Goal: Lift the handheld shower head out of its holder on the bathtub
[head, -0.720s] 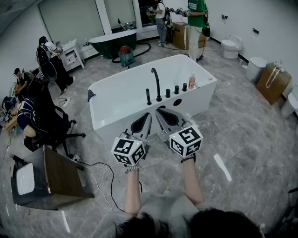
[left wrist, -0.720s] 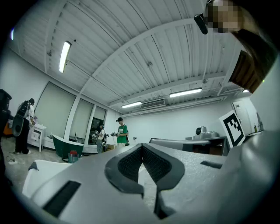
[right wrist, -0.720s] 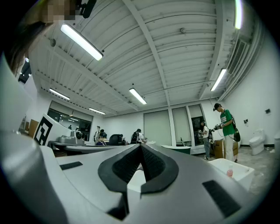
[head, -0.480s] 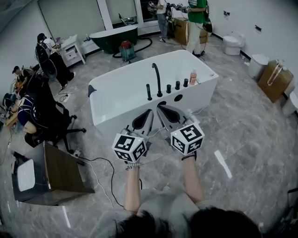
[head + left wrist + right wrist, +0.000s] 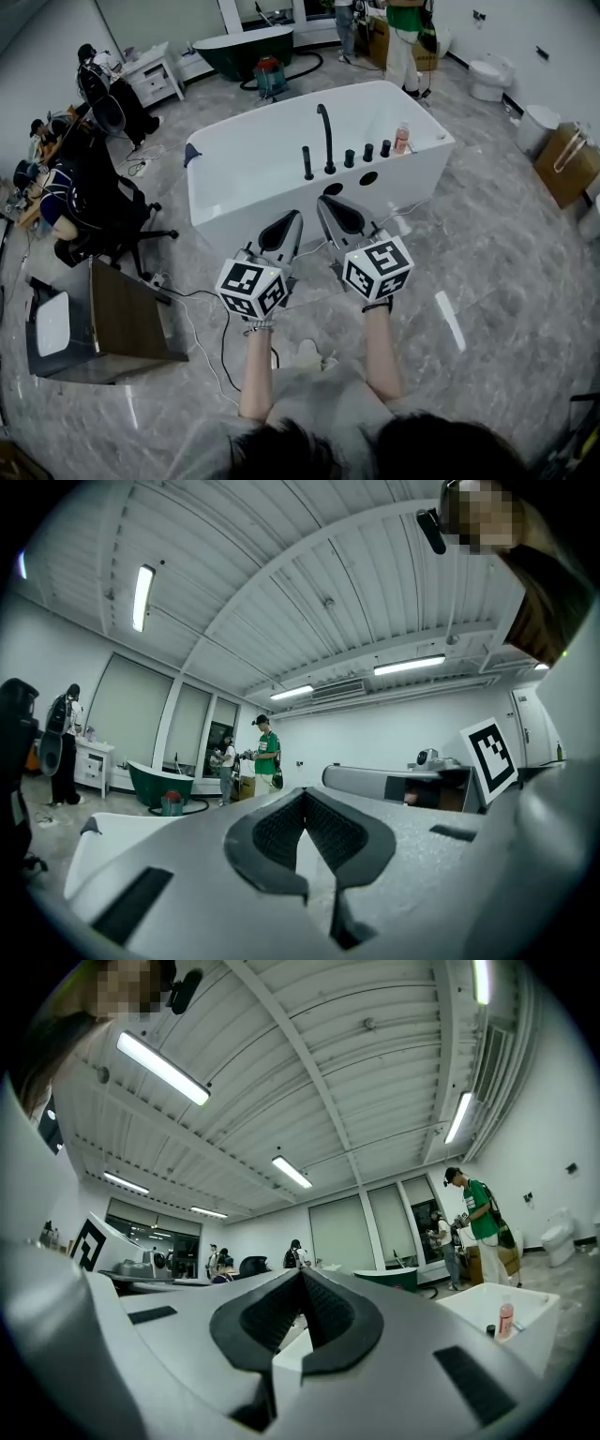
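On the bathtub (image 5: 234,202) rim beside the spout (image 5: 326,131), the slim black shower head (image 5: 307,162) stands upright. It is probably light, stiff and slick, so grip its middle. Left tool (image 5: 292,217) and right tool (image 5: 324,201) are clenched empty, short of it.

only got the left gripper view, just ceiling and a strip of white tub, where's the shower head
observer: on the head view, what looks like the shower head, a slim black stick, stands upright on the near rim of the tub, just left of the tall curved spout.
operator: are my claws at it yet
observer: no, the left claw and right claw are both short of the rim, touching no fitting.
operator: right claw open
observer: shut, with nothing between its pads.
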